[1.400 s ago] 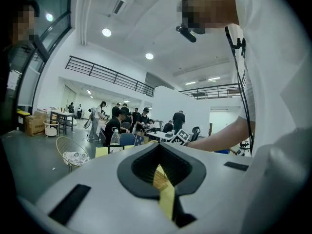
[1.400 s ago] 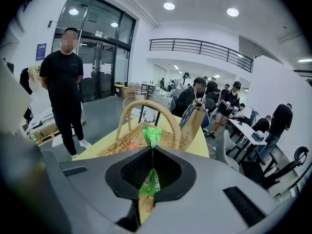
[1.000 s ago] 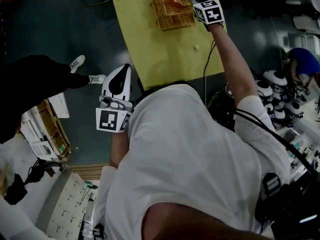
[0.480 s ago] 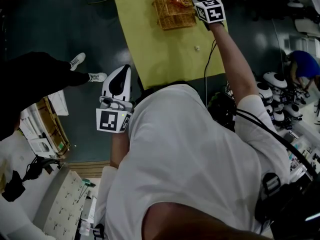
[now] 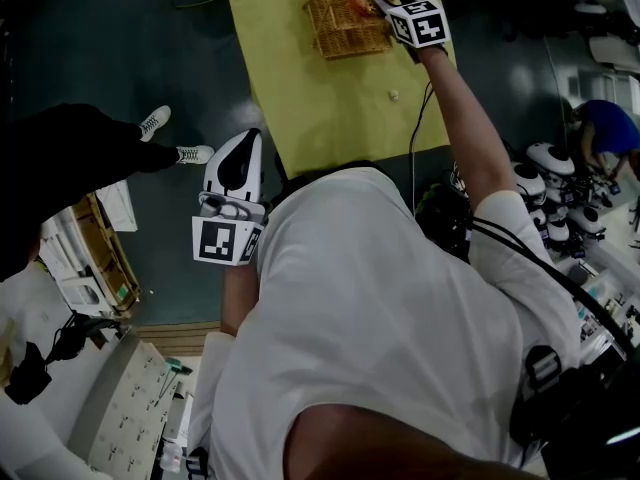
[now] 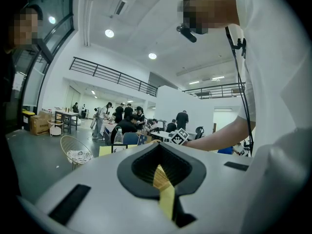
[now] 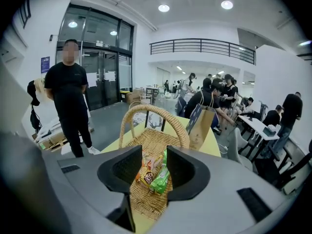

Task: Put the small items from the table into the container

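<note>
Handle (image 7: 161,110) arches over basket (image 7: 146,143) mouth; paper bag (image 7: 202,123) just behind; tabletop (image 5: 320,108) before basket open.

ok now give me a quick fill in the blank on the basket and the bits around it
1. The wicker basket stands on a ___ table.
2. Inside it, next to the orange packet, is a ___ packet.
3. A small white item lies on the table, ___ the basket.

Missing words: yellow; green; outside
</note>
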Demonstrator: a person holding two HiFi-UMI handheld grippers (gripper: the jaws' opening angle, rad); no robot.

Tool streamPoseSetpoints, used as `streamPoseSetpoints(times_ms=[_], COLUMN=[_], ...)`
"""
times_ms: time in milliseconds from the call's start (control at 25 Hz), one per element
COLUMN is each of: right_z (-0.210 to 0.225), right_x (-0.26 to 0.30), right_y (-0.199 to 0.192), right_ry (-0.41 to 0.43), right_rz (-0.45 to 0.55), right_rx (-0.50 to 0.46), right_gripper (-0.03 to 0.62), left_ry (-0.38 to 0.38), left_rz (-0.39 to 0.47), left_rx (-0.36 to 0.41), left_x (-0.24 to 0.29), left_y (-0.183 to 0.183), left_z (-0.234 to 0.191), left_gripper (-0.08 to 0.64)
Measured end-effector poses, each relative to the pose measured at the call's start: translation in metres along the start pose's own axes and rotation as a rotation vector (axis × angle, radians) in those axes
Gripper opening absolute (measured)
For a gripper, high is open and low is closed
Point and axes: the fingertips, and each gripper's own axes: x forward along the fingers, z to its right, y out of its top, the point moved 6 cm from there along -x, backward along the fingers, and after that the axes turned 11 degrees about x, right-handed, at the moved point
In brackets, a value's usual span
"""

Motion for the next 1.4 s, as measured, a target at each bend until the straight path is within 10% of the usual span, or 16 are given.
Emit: streamPoseSetpoints(times_ms=[1400], right_z=[0.003], right_x=[-0.042], right_y=[-0.069], right_ry=[-0.019], right_rz=[-0.036], right_rx=[0.059], right_gripper=[0.152], left_ry=[-0.099], left_rz=[-0.022], left_rx=[0.004], left_x=[0.006], left_y=[-0.005], left_z=[0.023], left_gripper=[0.008])
